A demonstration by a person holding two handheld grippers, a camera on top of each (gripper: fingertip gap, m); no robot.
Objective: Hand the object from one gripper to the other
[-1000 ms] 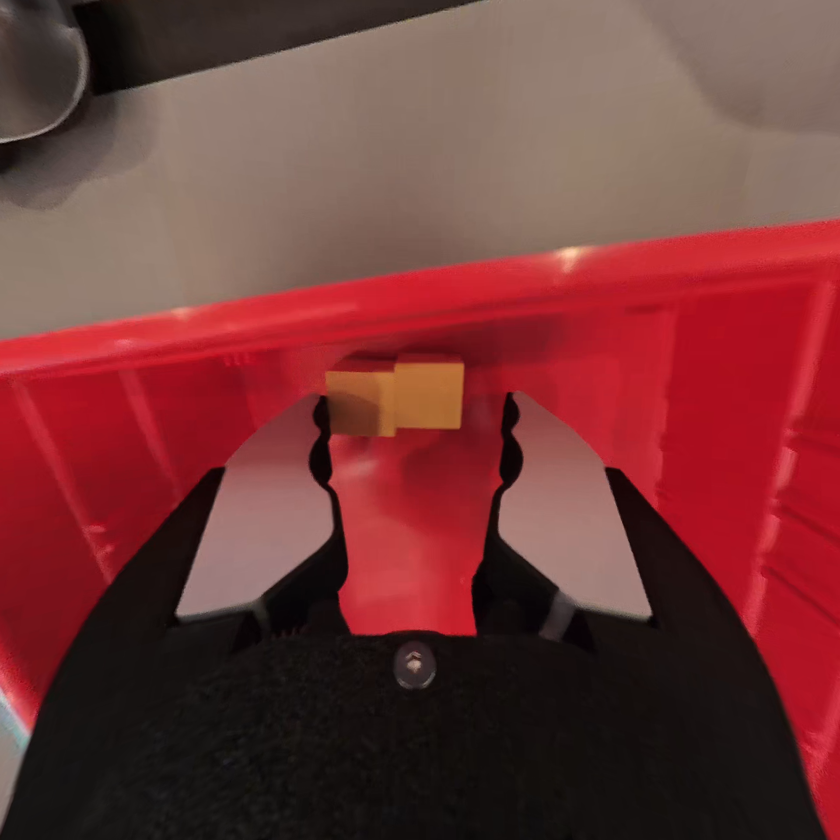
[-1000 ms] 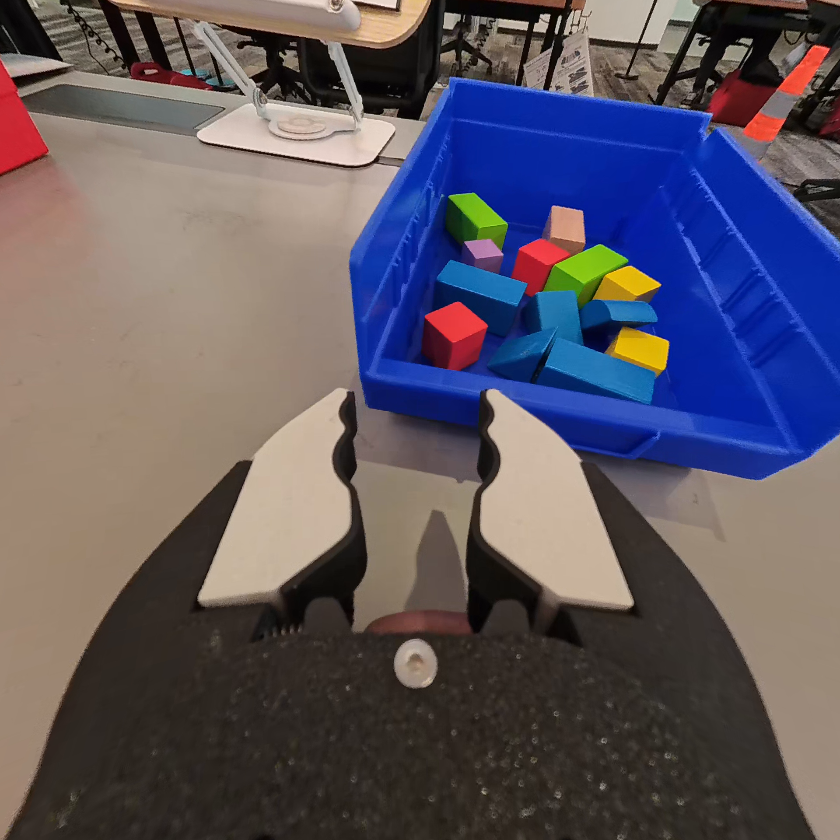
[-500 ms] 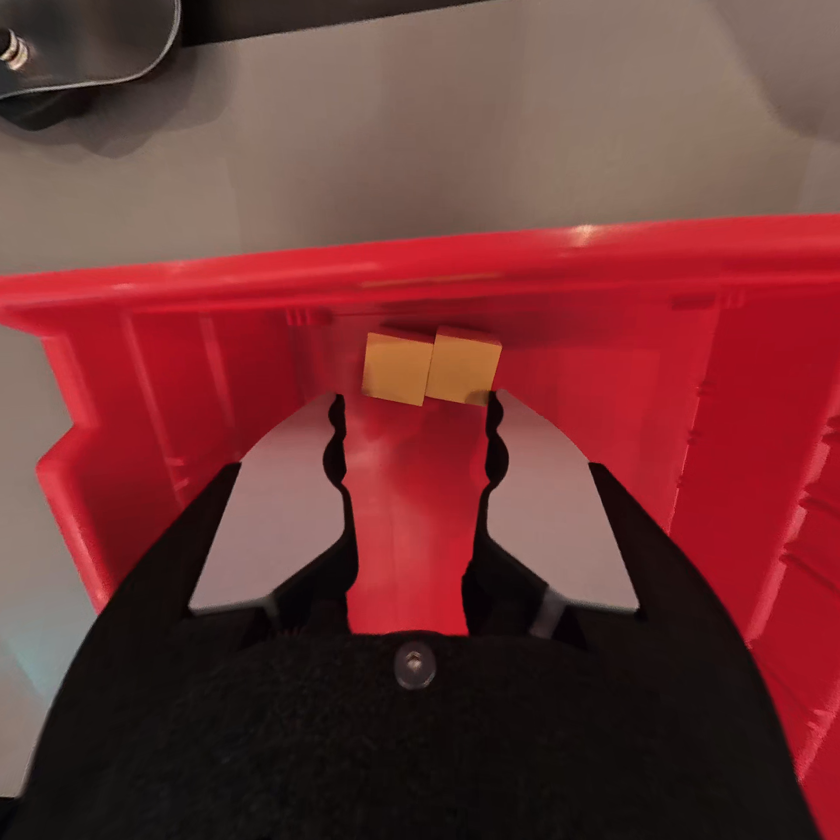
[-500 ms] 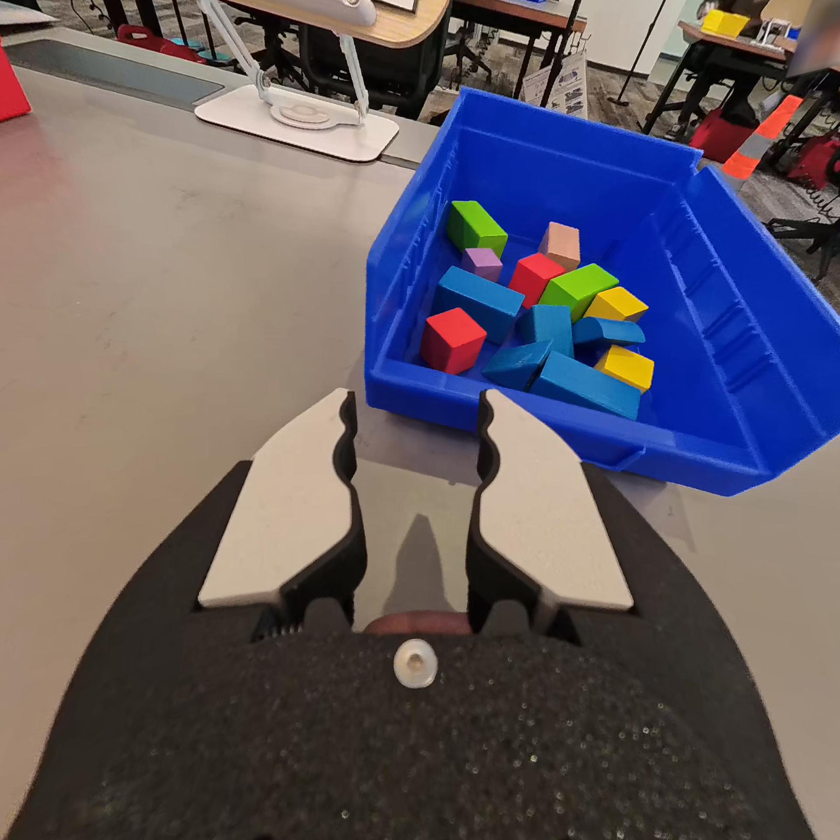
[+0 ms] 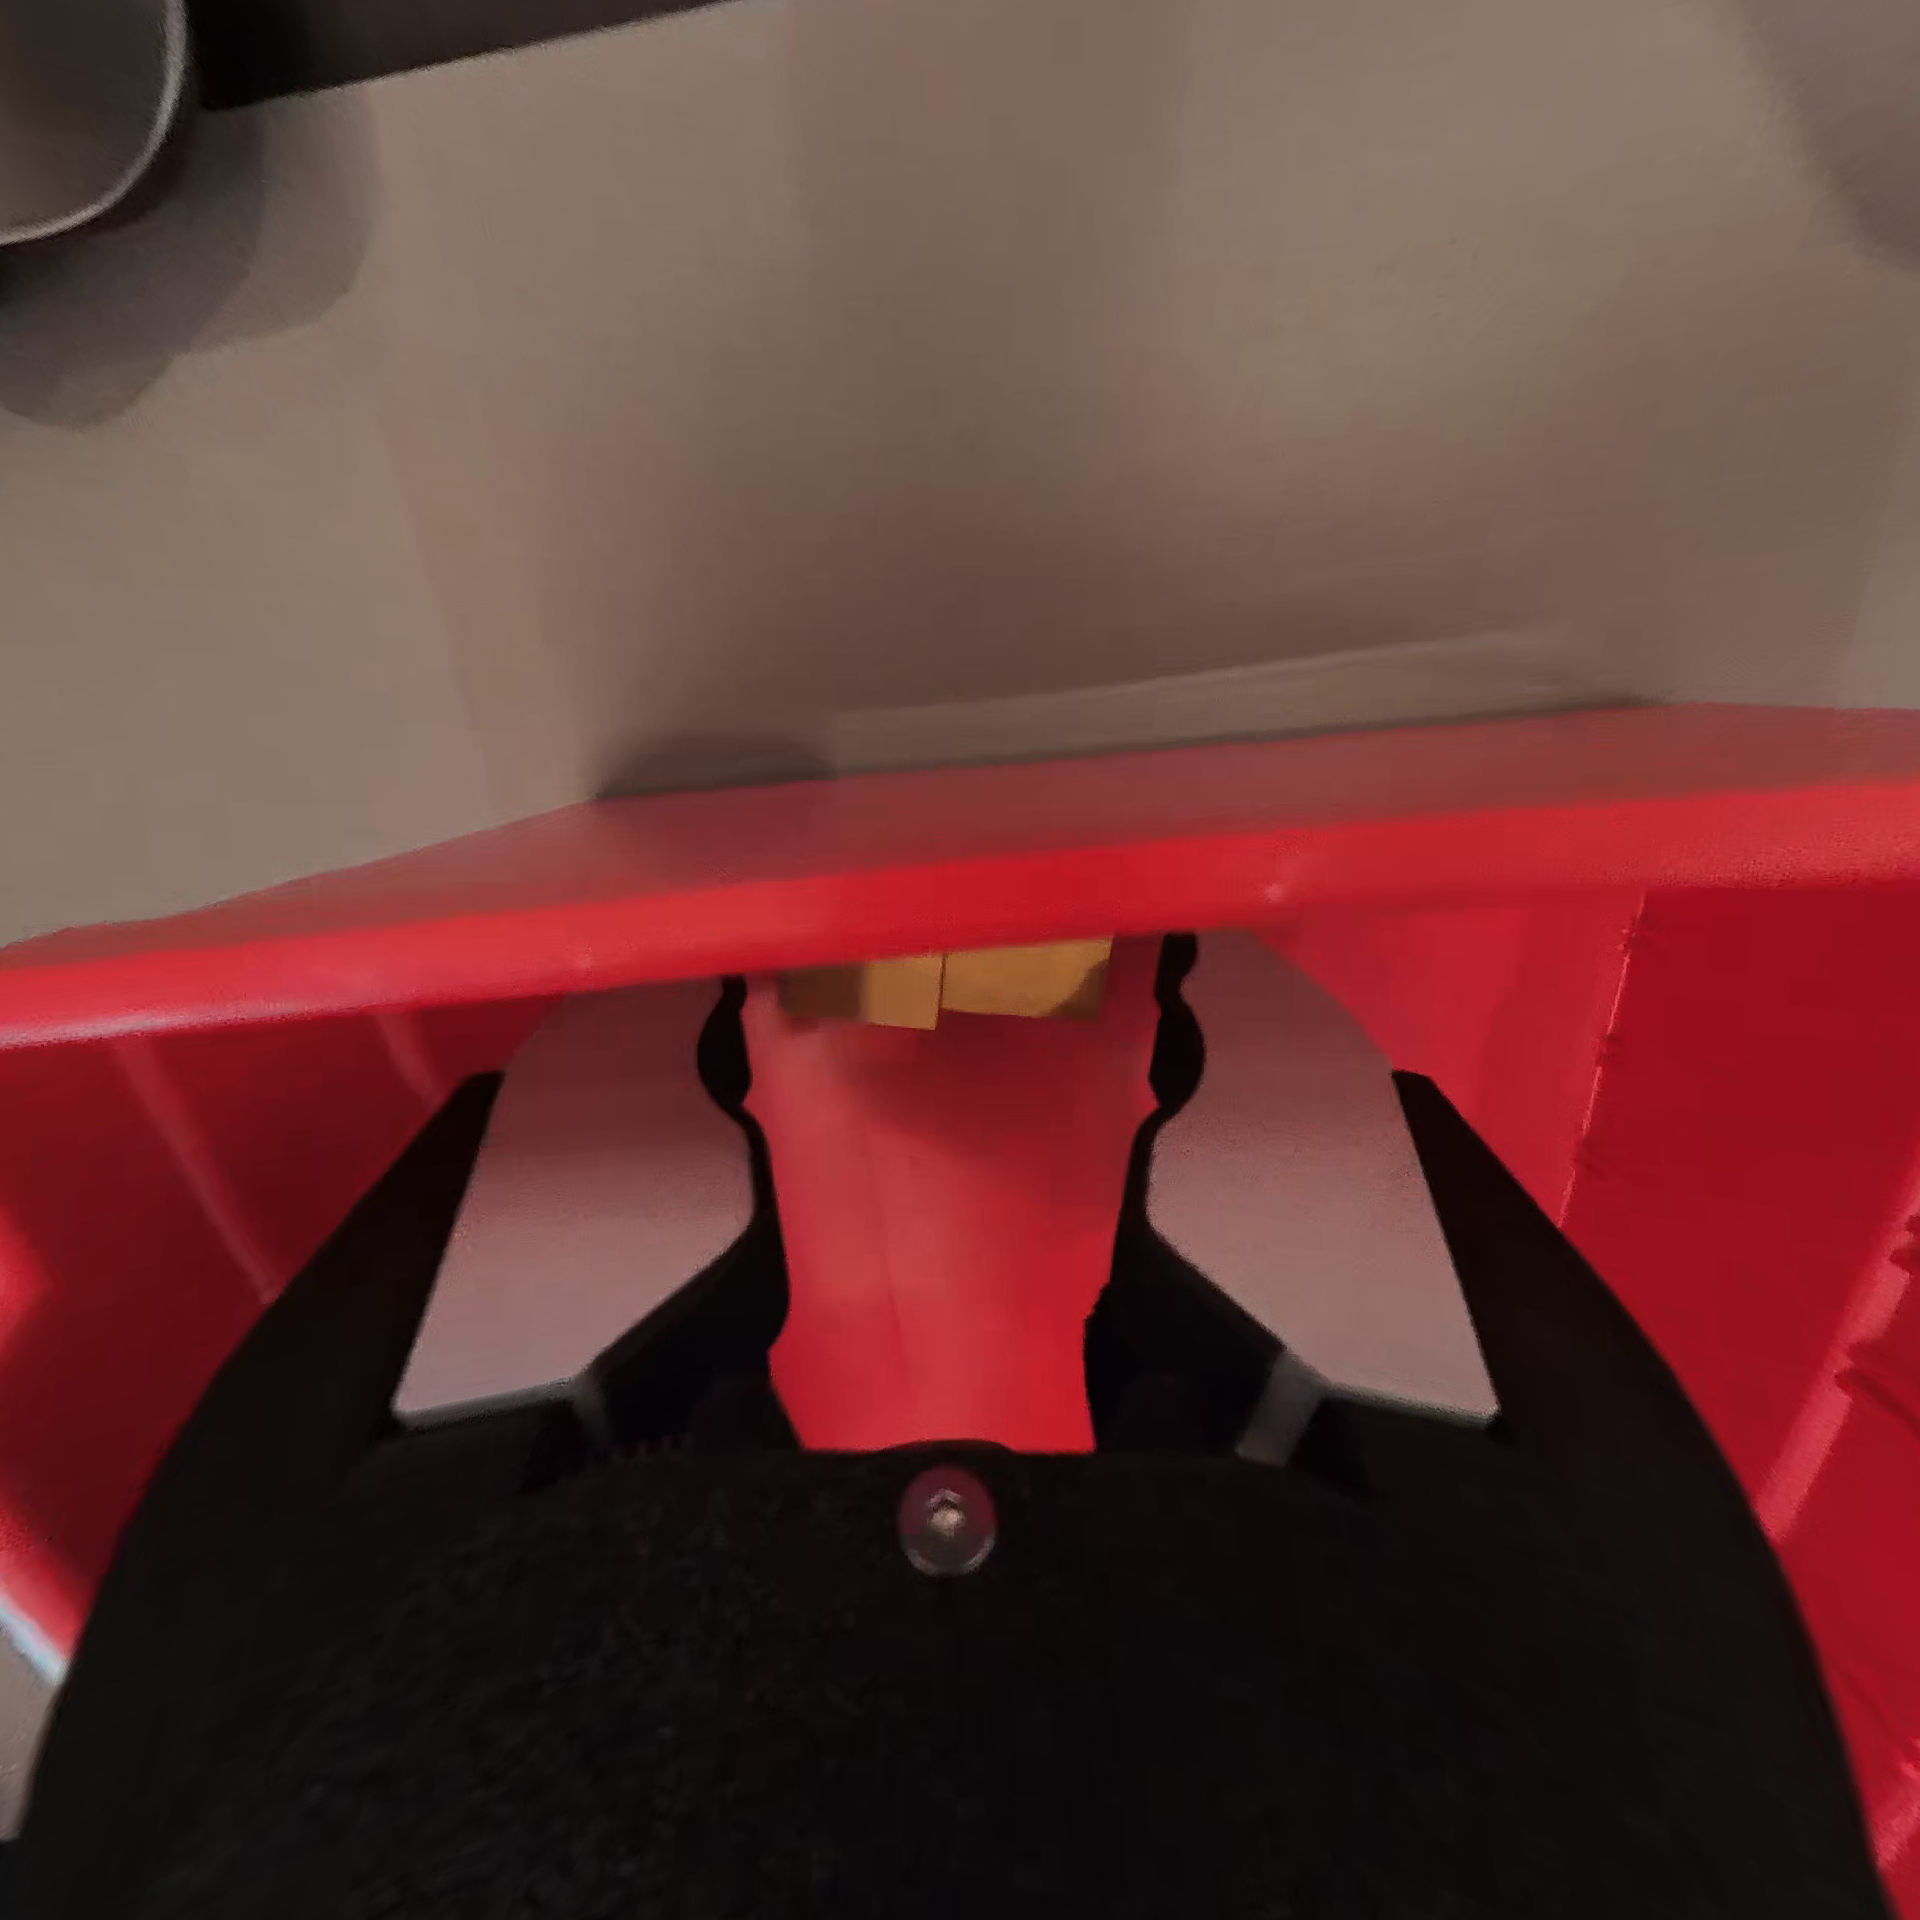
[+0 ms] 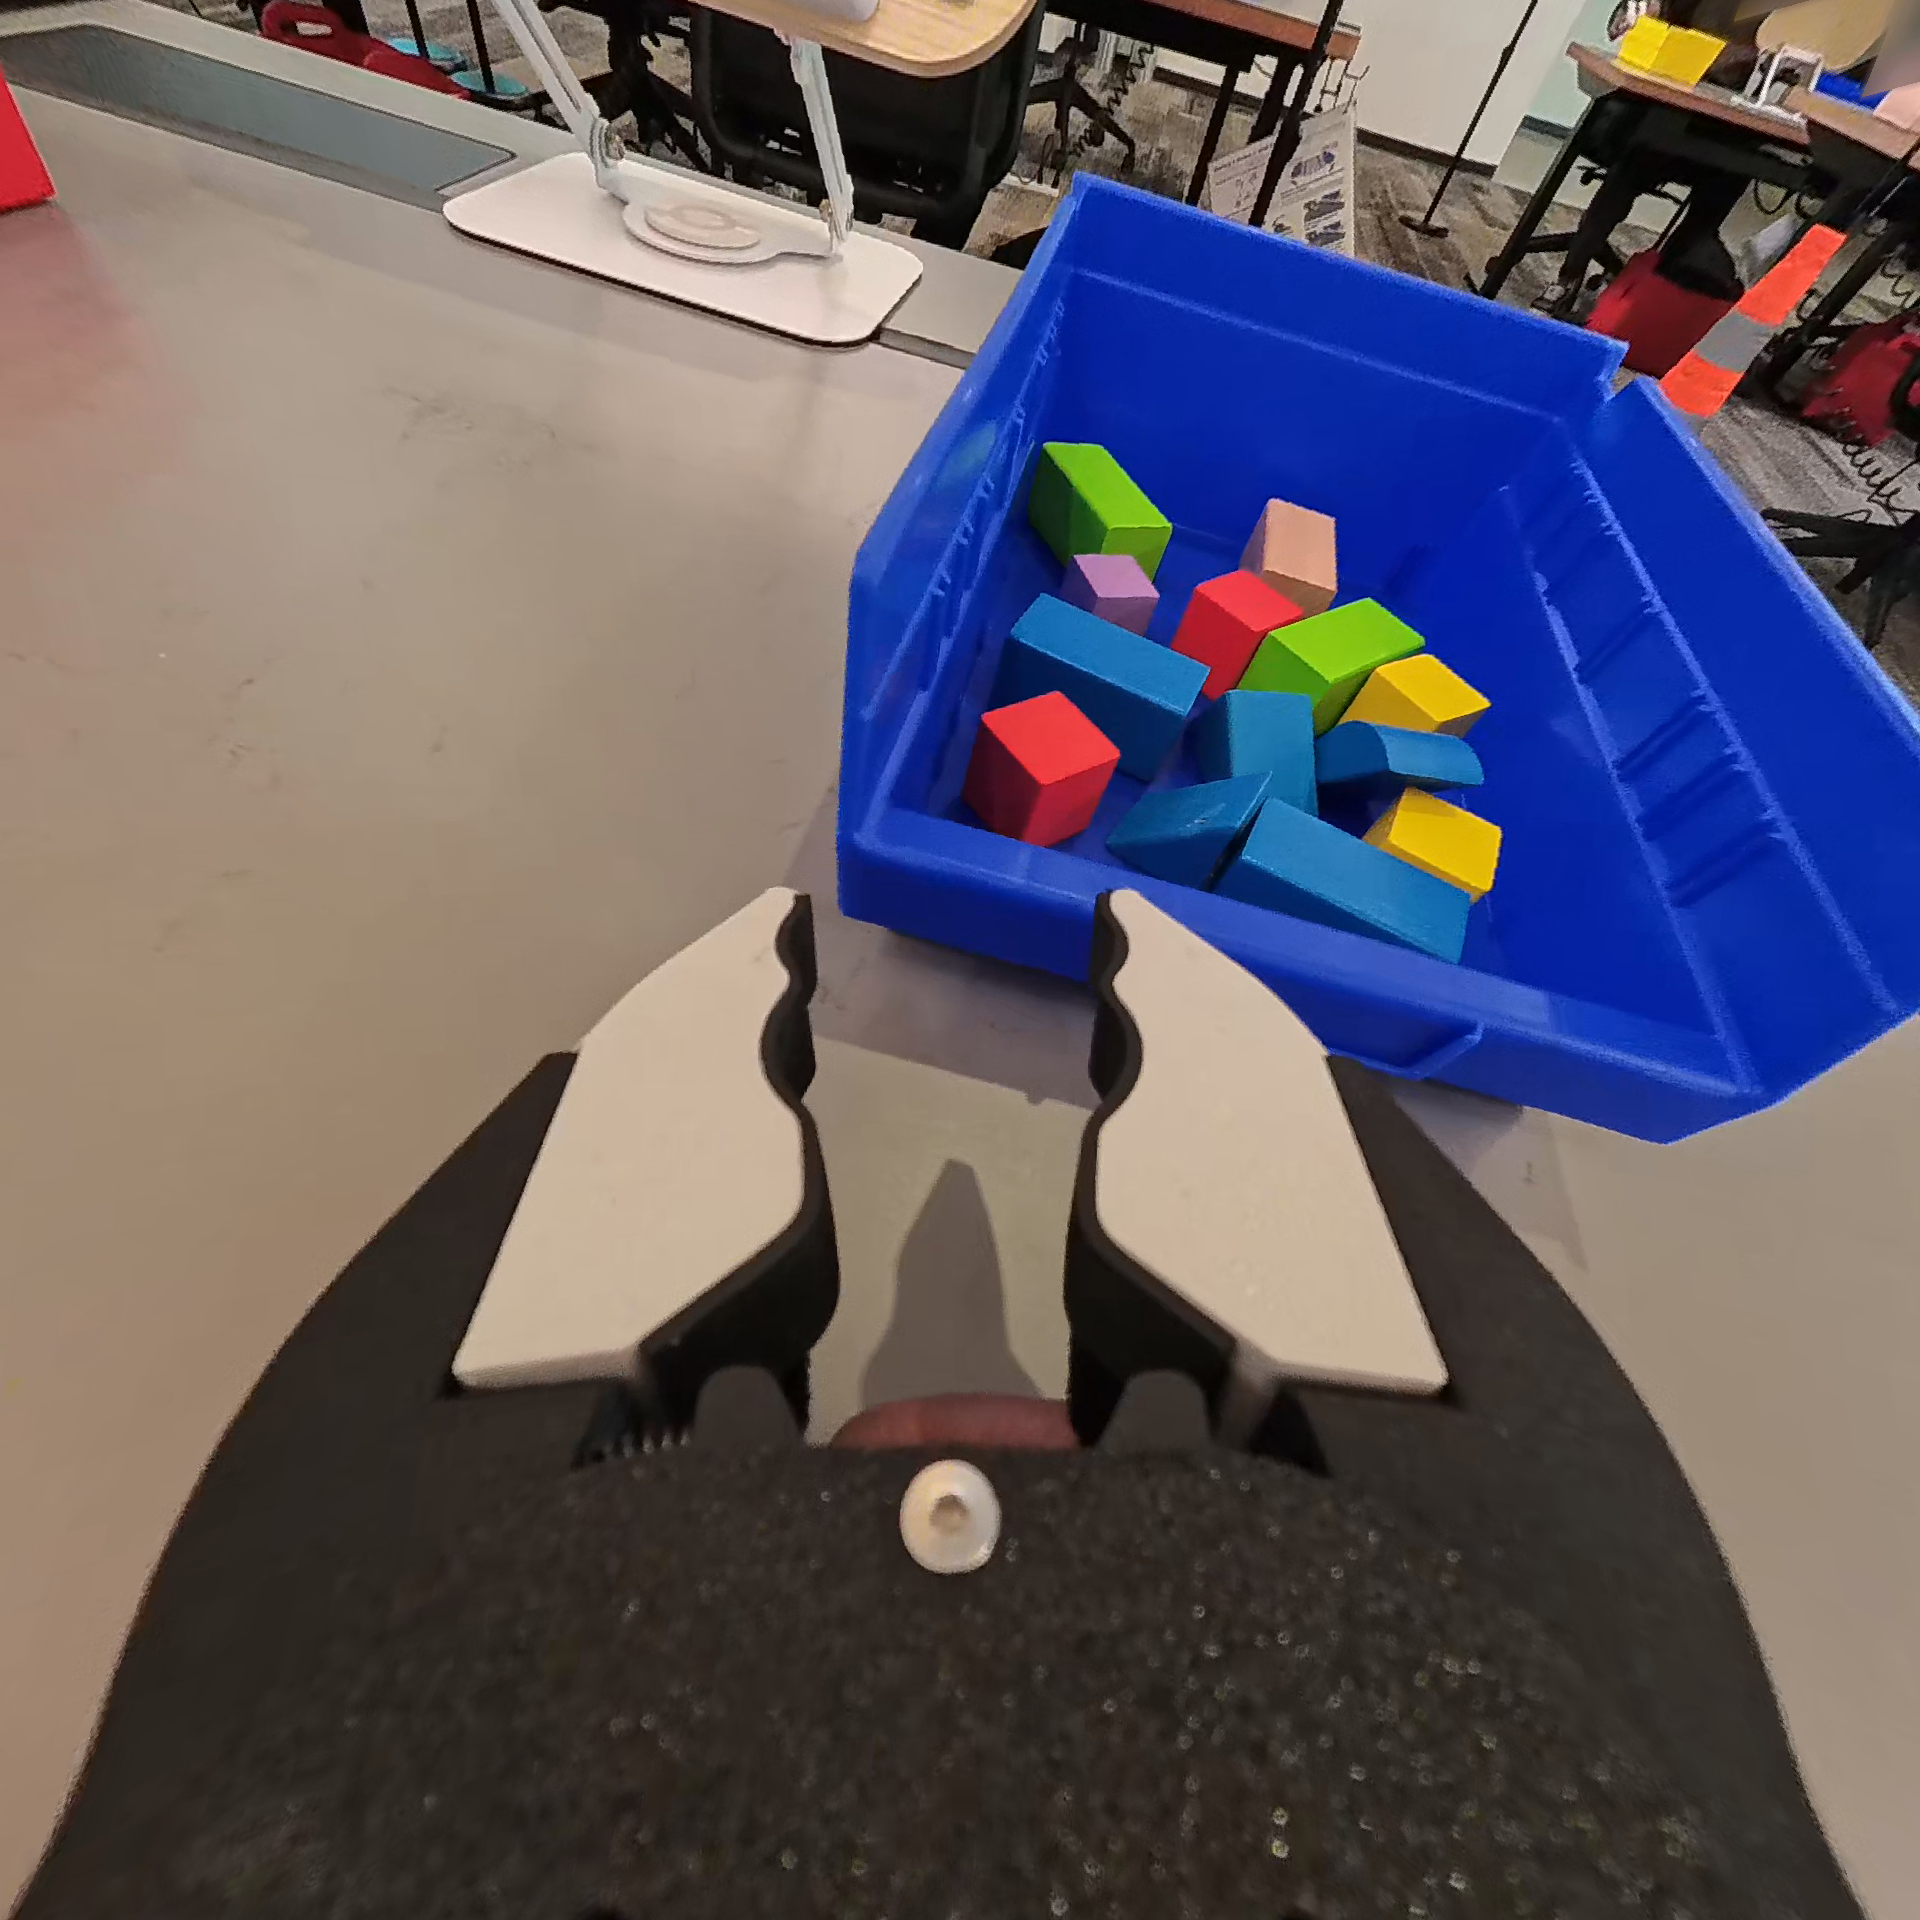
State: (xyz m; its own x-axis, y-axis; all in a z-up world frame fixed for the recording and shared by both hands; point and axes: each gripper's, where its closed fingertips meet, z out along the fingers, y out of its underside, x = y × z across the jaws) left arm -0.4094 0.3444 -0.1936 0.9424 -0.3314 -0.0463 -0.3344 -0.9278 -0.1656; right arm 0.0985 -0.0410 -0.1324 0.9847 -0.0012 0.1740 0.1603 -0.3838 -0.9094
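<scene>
a: left wrist view, item one?
b: left gripper [image 5: 951, 997], fingers apart and holding nothing, reaching into the red bin [image 5: 935, 883]. its tips sit just under the bin's near wall.

a: item two?
b: two yellow blocks [image 5: 945, 992], side by side against that wall, between the tips but not gripped. the wall's rim hides their tops. they look like the task's object, and the spread fingers suit closing on one. picture is blurred, so contact is unclear.

a: right wrist view?
b: right gripper [image 6: 948, 935], fingers apart, empty, held over the grey table [image 6: 364, 675], probably waiting to receive.

a: anything beside it?
b: blue bin [image 6: 1299, 312] just ahead to the right, with mixed blocks [image 6: 1236, 707] loose inside. a white stand [image 6: 696, 223] sits further back.

a: progress?
b: early, by my reading; nothing is picked up yet.
</scene>
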